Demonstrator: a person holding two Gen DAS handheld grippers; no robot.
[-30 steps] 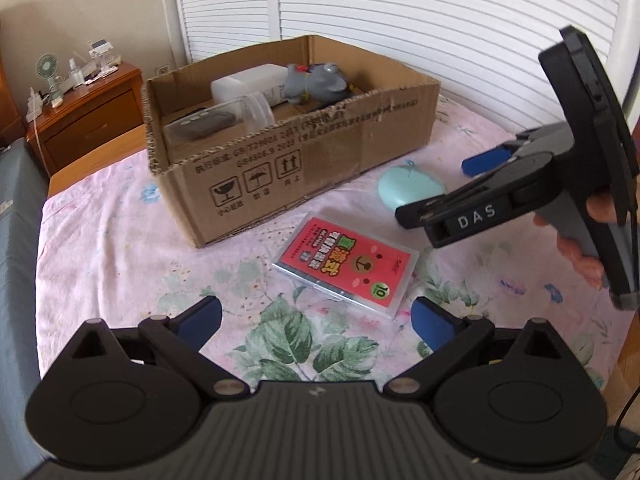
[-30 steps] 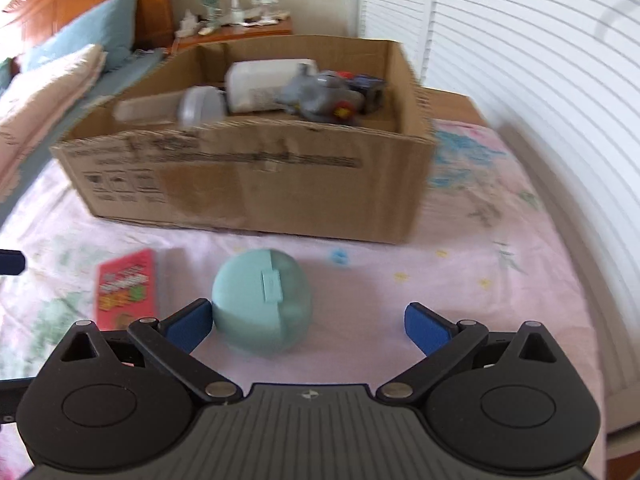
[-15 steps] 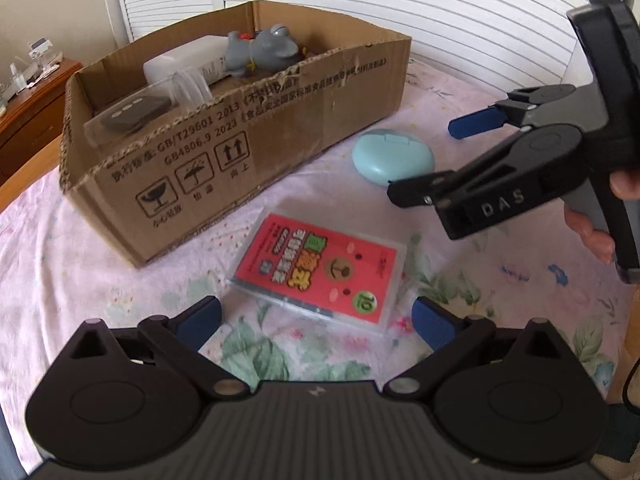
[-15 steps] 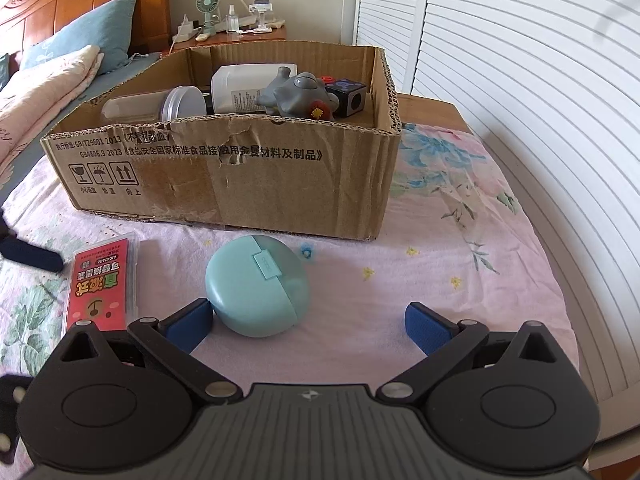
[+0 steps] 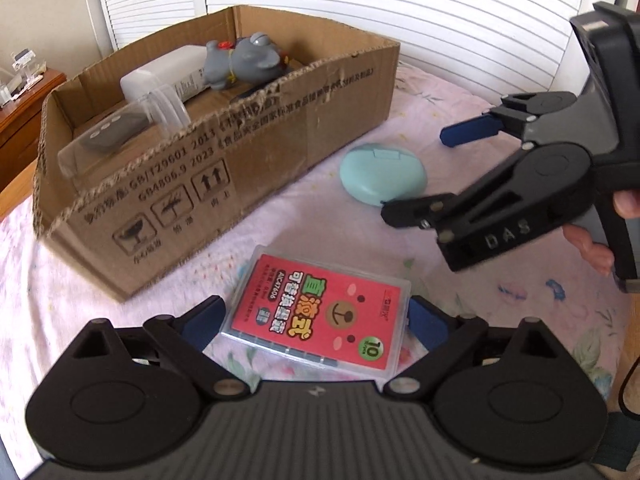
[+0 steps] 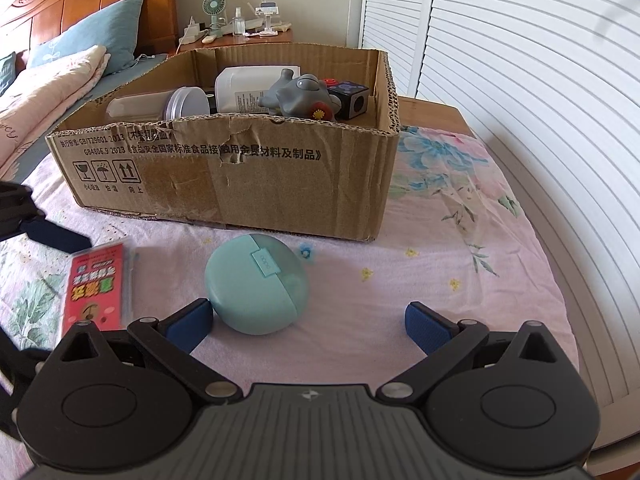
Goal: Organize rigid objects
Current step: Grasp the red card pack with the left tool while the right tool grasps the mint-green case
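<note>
A red card box in a clear plastic case (image 5: 320, 312) lies on the floral bedsheet between the open fingers of my left gripper (image 5: 316, 320); it also shows in the right wrist view (image 6: 98, 284). A round teal case (image 6: 258, 282) lies just ahead of my open right gripper (image 6: 308, 324), next to its left finger; it also shows in the left wrist view (image 5: 382, 174). The right gripper (image 5: 432, 176) appears in the left wrist view, open around that case. A cardboard box (image 5: 256, 160) (image 6: 240, 184) behind holds a grey toy, a white bottle and a clear cup.
A wooden nightstand (image 6: 240, 40) with a small fan stands behind the box. Pillows and a folded quilt (image 6: 48, 76) lie at the left. White louvred doors (image 6: 520, 80) run along the right, past the bed's edge.
My left gripper has moved forward and down, so the red card box now sits between its fingers. My right gripper has closed in on the teal case.
</note>
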